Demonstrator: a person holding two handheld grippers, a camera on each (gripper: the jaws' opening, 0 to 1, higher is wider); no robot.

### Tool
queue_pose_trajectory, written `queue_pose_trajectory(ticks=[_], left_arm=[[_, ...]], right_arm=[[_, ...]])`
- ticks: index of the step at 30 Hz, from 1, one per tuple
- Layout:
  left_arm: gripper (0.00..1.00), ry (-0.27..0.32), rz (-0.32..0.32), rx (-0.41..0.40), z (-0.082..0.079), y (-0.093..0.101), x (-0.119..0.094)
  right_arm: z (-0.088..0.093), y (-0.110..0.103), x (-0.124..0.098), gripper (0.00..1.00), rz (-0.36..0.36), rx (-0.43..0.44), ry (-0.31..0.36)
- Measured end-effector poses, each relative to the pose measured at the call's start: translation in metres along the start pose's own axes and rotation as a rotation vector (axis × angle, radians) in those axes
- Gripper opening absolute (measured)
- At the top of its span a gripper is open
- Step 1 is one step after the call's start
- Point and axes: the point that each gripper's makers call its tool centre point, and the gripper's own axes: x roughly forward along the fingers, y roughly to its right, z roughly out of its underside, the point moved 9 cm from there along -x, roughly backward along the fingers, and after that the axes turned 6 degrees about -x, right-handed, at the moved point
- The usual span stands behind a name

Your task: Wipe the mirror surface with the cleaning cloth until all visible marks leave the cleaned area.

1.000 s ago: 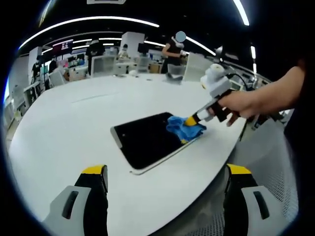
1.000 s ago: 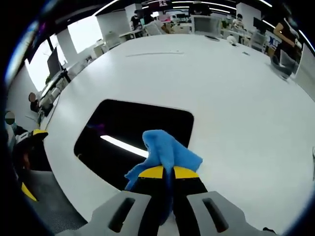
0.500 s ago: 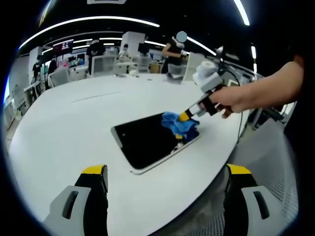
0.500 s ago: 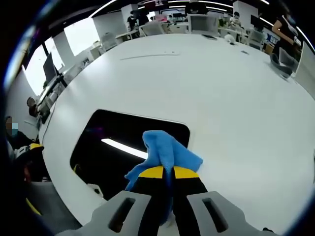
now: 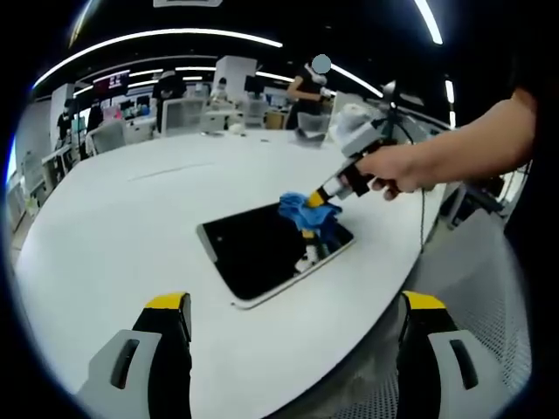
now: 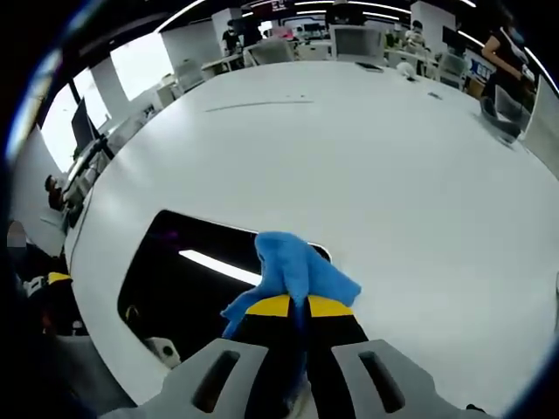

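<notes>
Left gripper view: we keep the left hand-held gripper (image 5: pixel 288 349) wide apart, empty, hovering at the white desk (image 5: pixel 113 227) near edge, clear of the wiping. The right hand-held gripper (image 5: pixel 321 195) presses the blue cleaning cloth (image 5: pixel 306 212) onto the mirror (image 5: pixel 262 249).

Right gripper view: our right hand-held gripper (image 6: pixel 290 307) is clamped on the cleaning cloth (image 6: pixel 295 271), dragging it over the mirror (image 6: pixel 188 275) by the desk (image 6: pixel 393 175) edge.

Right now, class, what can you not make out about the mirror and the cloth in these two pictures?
- Marks on the mirror: too small, lost in dark reflections, left gripper view.
- Mirror's near corner: covered by the cloth, right gripper view.
- Cloth's gripped part: hidden between the right gripper jaws.
</notes>
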Motion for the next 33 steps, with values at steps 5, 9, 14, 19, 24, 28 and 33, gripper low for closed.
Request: queue_pose_trajectory(ticks=[5,9,14,19,24,28,33], left_arm=[[0.99,-0.003,0.001,-0.001,0.0,0.0,0.0],[0.99,-0.004,-0.002,-0.001,0.001,-0.001,0.0],[0.99,-0.004,-0.005,-0.001,0.001,-0.001,0.0],[0.99,0.0,-0.011,0.0,0.0,-0.002,0.0],[0.99,-0.002,-0.011,0.0,0.0,-0.001,0.0],[0.99,-0.003,-0.012,-0.001,0.001,-0.002,0.0],[0.99,-0.004,-0.014,0.0,0.001,-0.002,0.0]], right_arm=[[-0.007,0.005,0.006,0.0,-0.004,0.002,0.002],[-0.013,0.008,0.01,0.0,-0.008,0.001,0.0],[-0.019,0.011,0.013,0.0,-0.011,0.007,0.001],[-0.02,0.012,0.015,0.0,-0.011,-0.001,0.004],[-0.019,0.011,0.014,0.0,-0.014,-0.009,0.011],[-0.019,0.013,0.015,0.0,-0.02,-0.005,0.01],[-0.02,0.012,0.013,0.0,-0.034,-0.014,0.006]])
